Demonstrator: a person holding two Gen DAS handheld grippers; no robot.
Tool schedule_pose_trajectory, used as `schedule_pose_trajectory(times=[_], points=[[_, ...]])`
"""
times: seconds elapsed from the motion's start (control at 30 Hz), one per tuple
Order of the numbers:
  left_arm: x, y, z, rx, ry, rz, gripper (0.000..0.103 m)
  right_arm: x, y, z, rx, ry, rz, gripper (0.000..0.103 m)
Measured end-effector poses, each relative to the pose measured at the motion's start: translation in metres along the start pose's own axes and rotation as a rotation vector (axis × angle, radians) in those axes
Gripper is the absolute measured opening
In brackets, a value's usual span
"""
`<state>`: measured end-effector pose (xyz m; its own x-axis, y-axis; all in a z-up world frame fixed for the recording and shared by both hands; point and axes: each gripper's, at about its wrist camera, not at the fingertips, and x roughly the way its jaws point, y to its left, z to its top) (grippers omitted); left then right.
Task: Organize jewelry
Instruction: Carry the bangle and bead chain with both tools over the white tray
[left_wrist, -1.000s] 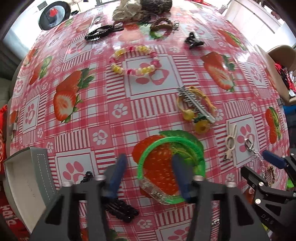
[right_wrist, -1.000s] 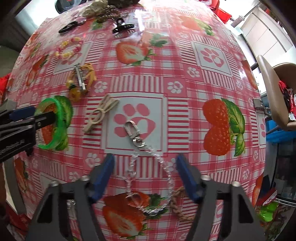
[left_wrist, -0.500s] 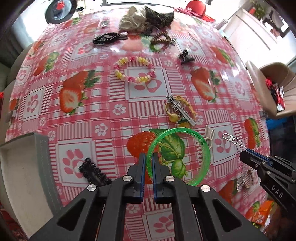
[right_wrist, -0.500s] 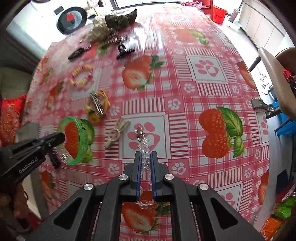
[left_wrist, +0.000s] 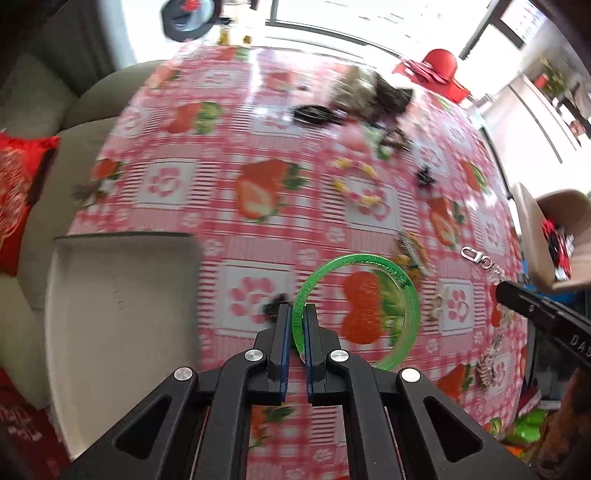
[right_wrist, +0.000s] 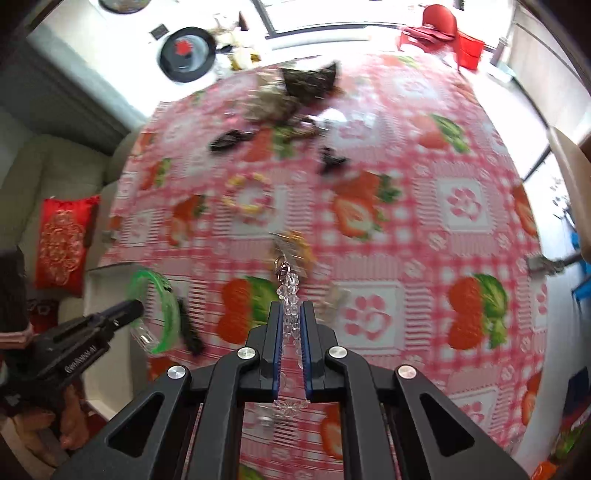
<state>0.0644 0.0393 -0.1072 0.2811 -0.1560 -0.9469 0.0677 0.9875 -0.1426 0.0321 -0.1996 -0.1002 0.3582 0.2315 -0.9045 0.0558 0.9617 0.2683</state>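
Both tools pinch: left tool (left_wrist: 295, 328) the green bangle (left_wrist: 356, 308), right tool (right_wrist: 291, 325) the crystal chain (right_wrist: 290, 295); next, I judge, the tray (left_wrist: 122, 332).

Readable only: "DAS" in white on the right gripper (left_wrist: 517, 293) body (cut off at the frame edge); left gripper (right_wrist: 135, 308) lettering too blurred.

The left gripper (left_wrist: 295, 325) is closed tight, its two blue fingers (left_wrist: 283, 343) pinching the rim of a green bangle (left_wrist: 406, 291) up in the air. The right gripper (right_wrist: 291, 325) is closed too, its blue fingers (right_wrist: 277, 343) squeezing a clear bead chain (right_wrist: 290, 295). A hand (right_wrist: 70, 421) holds the left gripper's handle.
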Motion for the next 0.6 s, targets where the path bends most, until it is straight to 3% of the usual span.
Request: schedule_pose_trajectory(times=[0.43,0.6], points=[[-0.016,0.136,-0.019,-0.218,-0.038,0.215,0.013,0.05,0.166,0.023,-0.251,0.05,0.257,0.01],[-0.003,0.174,-0.024,-0.285,-0.029,0.246,0.013,0.085,0.222,0.021,-0.307,0.09,0.314,0.01]])
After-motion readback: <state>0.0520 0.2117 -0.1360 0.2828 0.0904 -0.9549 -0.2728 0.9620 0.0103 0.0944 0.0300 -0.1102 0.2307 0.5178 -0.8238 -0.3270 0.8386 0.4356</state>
